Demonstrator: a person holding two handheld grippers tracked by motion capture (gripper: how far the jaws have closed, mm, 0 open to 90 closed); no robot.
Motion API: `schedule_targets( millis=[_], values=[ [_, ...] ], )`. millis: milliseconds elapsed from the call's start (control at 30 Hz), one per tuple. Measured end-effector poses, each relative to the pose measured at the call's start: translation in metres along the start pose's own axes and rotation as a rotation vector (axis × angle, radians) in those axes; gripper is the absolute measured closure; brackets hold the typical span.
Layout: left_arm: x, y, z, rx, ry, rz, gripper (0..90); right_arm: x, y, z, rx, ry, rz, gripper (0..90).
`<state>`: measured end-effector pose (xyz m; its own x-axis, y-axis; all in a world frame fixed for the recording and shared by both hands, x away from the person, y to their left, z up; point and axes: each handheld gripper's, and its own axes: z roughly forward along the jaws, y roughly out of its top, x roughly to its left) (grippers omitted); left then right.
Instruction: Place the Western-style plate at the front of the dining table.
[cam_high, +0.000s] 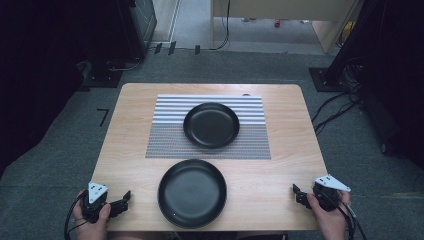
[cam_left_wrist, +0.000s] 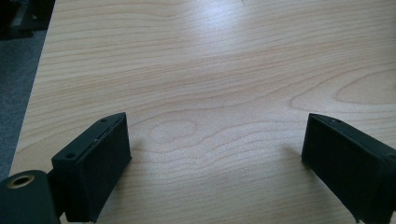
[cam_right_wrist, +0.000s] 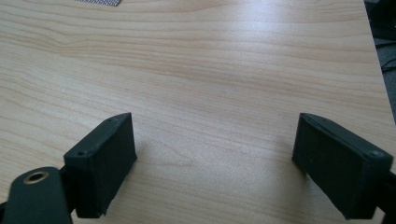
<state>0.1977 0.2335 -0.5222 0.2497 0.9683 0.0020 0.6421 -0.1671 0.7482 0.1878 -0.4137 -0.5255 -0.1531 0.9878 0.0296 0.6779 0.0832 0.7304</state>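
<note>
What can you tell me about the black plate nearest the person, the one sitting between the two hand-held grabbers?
The near black plate is round and shallow, with a low raised rim and a smooth, faintly glossy finish; whether it is ceramic or plastic I cannot tell. It looks empty and lies flat, right way up, on the bare wooden table at the person's edge, just in front of the striped placemat without touching it. The left gripper and right gripper sit apart from it on either side, both open.

A striped woven placemat (cam_high: 165, 145) lies on the far middle of the light wooden desk (cam_high: 285, 175), and a round black plate (cam_high: 211, 125) sits on it. A second round black plate (cam_high: 192, 193) rests on the bare desk just before the placemat, at the near edge. The left gripper (cam_high: 122, 199) sits at the near left corner and the right gripper (cam_high: 298, 194) at the near right, the near plate between them.
</note>
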Motion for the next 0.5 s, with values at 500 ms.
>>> schedule_targets(
  millis=[500],
  values=[
    [0.0008,-0.0002,0.0009,-0.008,-0.006,0.005,7.4,-0.0003,0.0032,0.0043,0.020,0.010,-0.010,4.2]
  ],
)
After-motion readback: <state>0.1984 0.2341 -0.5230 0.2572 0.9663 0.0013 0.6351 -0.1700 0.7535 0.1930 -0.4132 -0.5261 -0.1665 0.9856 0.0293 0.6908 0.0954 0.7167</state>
